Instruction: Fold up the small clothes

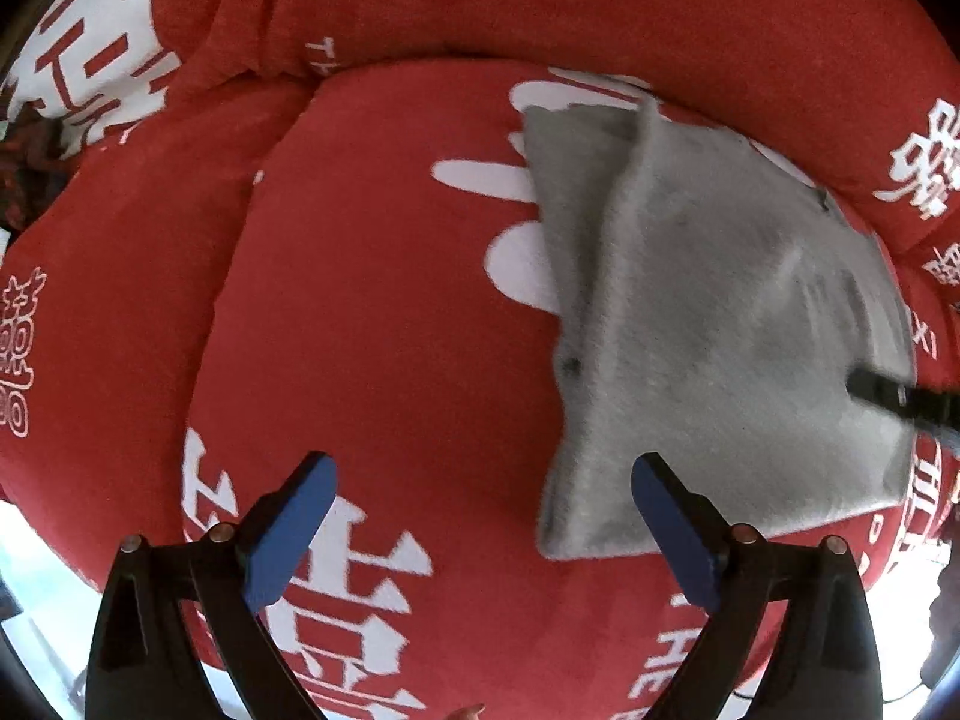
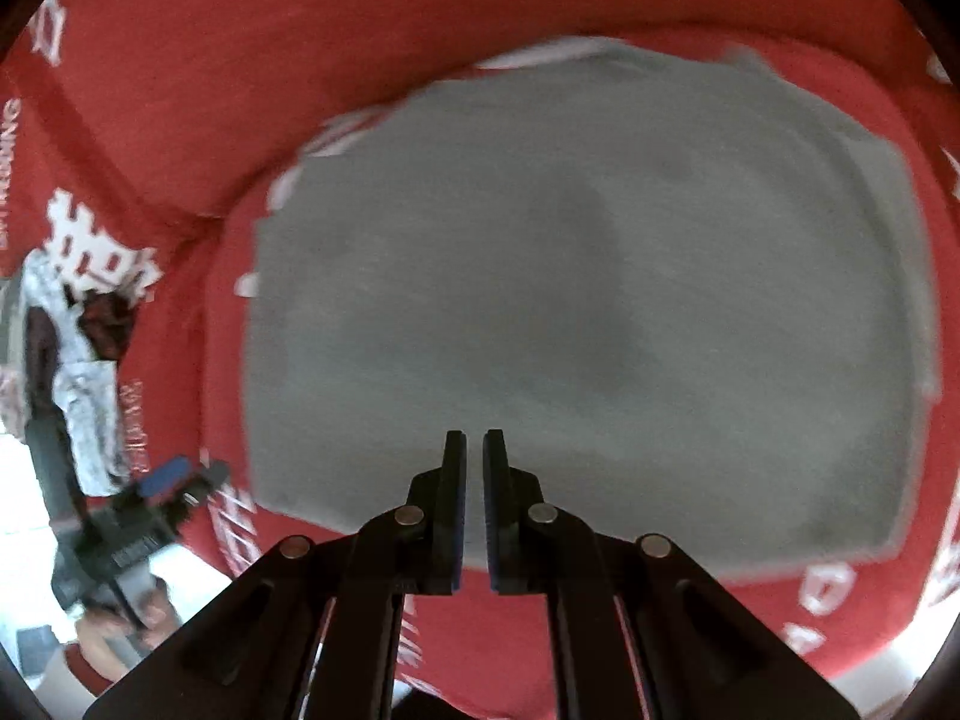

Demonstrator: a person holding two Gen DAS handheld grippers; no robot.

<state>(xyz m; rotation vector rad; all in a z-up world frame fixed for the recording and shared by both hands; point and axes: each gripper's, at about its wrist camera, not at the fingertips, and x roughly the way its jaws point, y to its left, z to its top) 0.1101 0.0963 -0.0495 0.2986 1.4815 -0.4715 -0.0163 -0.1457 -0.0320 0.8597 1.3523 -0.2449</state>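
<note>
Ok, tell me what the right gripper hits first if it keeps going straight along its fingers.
Most likely the grey cloth, which fills the view ahead of the shut right gripper and lies on the red cover. How far off it is cannot be judged.

Open red cushion spreads below the left tool, whose blue pads stand wide apart with nothing between them — a clear way down. The grey cloth lies flat to its right, the right tool low over it. A raised cushion edge bounds the far side — patterned clothes sit left.
</note>
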